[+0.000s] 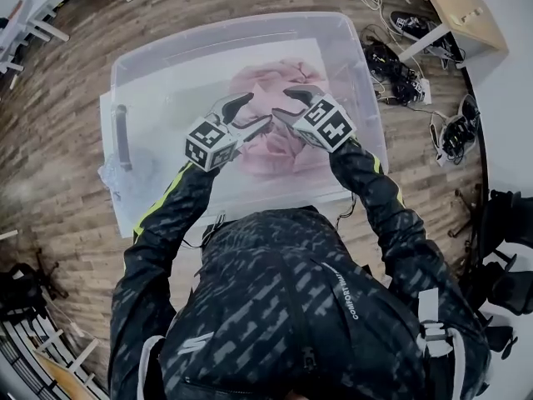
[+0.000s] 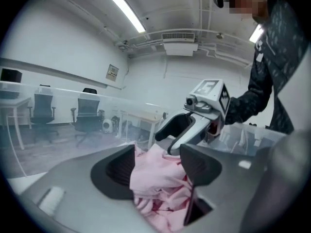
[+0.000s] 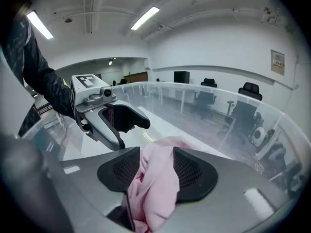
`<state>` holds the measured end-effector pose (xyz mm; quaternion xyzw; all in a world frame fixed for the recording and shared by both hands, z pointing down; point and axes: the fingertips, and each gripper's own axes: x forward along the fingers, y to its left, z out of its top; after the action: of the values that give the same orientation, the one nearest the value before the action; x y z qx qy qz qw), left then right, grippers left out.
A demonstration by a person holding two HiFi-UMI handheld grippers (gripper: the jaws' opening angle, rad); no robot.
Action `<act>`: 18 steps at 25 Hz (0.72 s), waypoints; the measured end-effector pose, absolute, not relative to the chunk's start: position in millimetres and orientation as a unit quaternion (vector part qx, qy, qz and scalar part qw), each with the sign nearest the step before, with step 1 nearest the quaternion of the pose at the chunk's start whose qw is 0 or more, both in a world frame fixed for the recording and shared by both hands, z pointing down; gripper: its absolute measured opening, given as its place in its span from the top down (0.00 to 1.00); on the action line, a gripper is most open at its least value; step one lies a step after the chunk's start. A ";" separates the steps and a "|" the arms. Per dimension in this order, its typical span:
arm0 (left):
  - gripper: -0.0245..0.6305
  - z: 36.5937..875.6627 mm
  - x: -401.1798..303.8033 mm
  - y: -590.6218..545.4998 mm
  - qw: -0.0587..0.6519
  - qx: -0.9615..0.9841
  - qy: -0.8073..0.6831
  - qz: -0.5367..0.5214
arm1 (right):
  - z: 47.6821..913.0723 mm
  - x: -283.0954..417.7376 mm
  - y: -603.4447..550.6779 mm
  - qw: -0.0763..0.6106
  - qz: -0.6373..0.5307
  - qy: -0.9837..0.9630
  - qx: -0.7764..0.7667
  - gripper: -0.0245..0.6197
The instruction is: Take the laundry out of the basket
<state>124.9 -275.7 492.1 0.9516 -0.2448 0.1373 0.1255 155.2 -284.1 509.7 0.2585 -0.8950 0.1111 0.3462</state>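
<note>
Pink laundry (image 1: 275, 144) lies bunched in a clear plastic basket (image 1: 250, 25) on the wood floor. Both grippers are down inside the basket, tips facing each other over the cloth. My left gripper (image 1: 248, 113) stands open, with a fold of the pink cloth (image 2: 154, 178) lying loose between its pads. The right gripper (image 1: 289, 105) is open by a narrower gap, and a hanging bunch of pink cloth (image 3: 154, 181) fills the space between its pads. Each gripper shows in the other's view: the right gripper (image 2: 167, 141) and the left gripper (image 3: 131, 134).
The basket's clear walls rise around both grippers, with a black handle (image 1: 122, 136) on its left side. Cables and shoes (image 1: 400, 65) lie on the floor at the right, beside a light wooden desk (image 1: 462, 7). Office chairs and desks stand farther off.
</note>
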 end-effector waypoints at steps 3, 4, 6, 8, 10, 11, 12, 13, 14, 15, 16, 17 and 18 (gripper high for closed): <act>0.49 521.9 122.3 -288.0 0.120 0.947 -0.250 0.162 | 542.2 157.6 -292.3 0.389 0.109 -0.883 0.239 0.58; 0.49 532.0 121.1 -292.3 0.120 0.945 -0.253 0.171 | 552.4 159.7 -294.3 0.403 0.110 -0.878 0.234 0.55; 0.45 550.6 118.5 -300.8 0.119 0.940 -0.257 0.192 | 571.4 165.1 -299.0 0.427 0.113 -0.868 0.228 0.48; 0.41 568.9 115.5 -307.8 0.117 0.935 -0.255 0.216 | 589.5 170.7 -304.5 0.448 0.116 -0.857 0.226 0.38; 0.38 587.0 112.5 -313.6 0.119 0.931 -0.250 0.238 | 607.4 177.9 -309.8 0.468 0.117 -0.847 0.223 0.29; 0.37 595.1 110.8 -315.7 0.121 0.929 -0.249 0.246 | 615.4 182.1 -312.0 0.477 0.120 -0.842 0.222 0.24; 0.36 602.6 108.8 -317.1 0.125 0.927 -0.249 0.253 | 621.9 186.3 -313.6 0.484 0.125 -0.837 0.223 0.23; 0.35 609.7 106.7 -317.8 0.130 0.924 -0.250 0.258 | 627.1 190.2 -315.0 0.489 0.131 -0.832 0.225 0.20; 0.35 616.8 104.3 -318.1 0.134 0.922 -0.250 0.263 | 631.2 193.1 -316.4 0.491 0.138 -0.829 0.229 0.19; 0.33 624.4 101.6 -318.0 0.137 0.920 -0.249 0.270 | 634.7 194.3 -318.2 0.491 0.144 -0.827 0.232 0.17; 0.33 632.4 98.3 -317.5 0.138 0.917 -0.248 0.280 | 638.2 194.4 -320.1 0.492 0.147 -0.826 0.233 0.15; 0.32 640.6 95.0 -316.5 0.138 0.915 -0.246 0.290 | 642.2 194.3 -321.9 0.495 0.148 -0.824 0.234 0.14; 0.31 648.4 92.3 -315.3 0.140 0.912 -0.244 0.298 | 646.7 194.7 -323.1 0.499 0.149 -0.821 0.233 0.13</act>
<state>92.3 -315.3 648.4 0.9122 -0.2436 0.2981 0.1402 194.7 -323.1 646.7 0.2334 -0.8210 0.1495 0.4992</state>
